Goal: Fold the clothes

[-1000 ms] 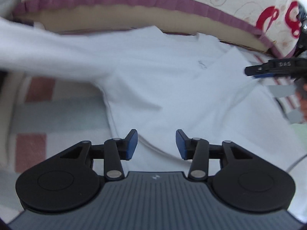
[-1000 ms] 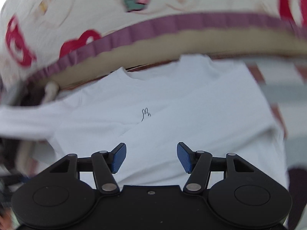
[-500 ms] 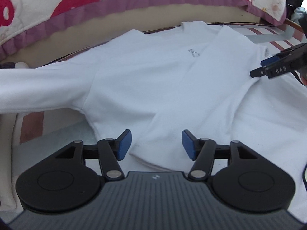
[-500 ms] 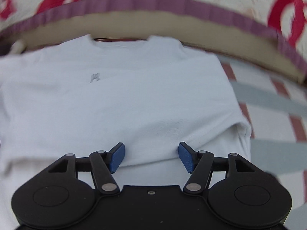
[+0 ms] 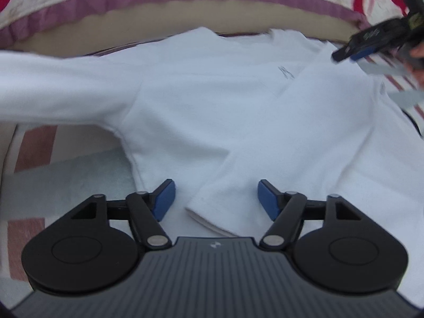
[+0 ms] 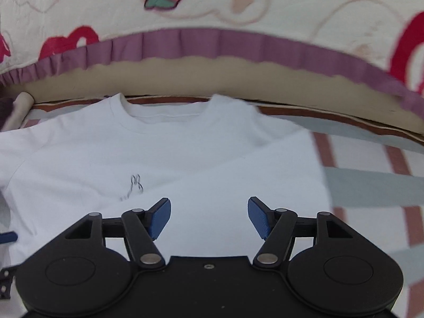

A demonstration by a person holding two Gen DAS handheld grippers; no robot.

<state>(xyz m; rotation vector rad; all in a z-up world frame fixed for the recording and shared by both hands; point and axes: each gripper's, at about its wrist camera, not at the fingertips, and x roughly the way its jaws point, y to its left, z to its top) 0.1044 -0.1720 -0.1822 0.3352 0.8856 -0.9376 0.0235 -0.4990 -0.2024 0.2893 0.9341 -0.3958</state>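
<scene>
A white long-sleeved shirt (image 5: 212,111) with a small rabbit drawing (image 6: 133,185) lies face up on a checked cloth. Its right sleeve is folded diagonally across the chest, with the cuff (image 5: 212,217) just ahead of my left gripper (image 5: 216,198). The other sleeve (image 5: 53,90) stretches out flat to the left. My left gripper is open and empty over the shirt's lower part. My right gripper (image 6: 209,217) is open and empty over the folded sleeve, below the collar (image 6: 164,116). It also shows in the left wrist view (image 5: 357,50) at upper right.
A cream quilt (image 6: 212,8) with red hearts, strawberries and a purple frill (image 6: 212,45) rises behind the shirt. The checked red, grey and white cloth (image 6: 371,185) shows right of the shirt and at the left (image 5: 53,164) under the sleeve.
Both grippers stayed open. The right gripper has moved up from the shirt's right edge toward the collar. The left wrist view has drawn closer to the folded sleeve's cuff.
</scene>
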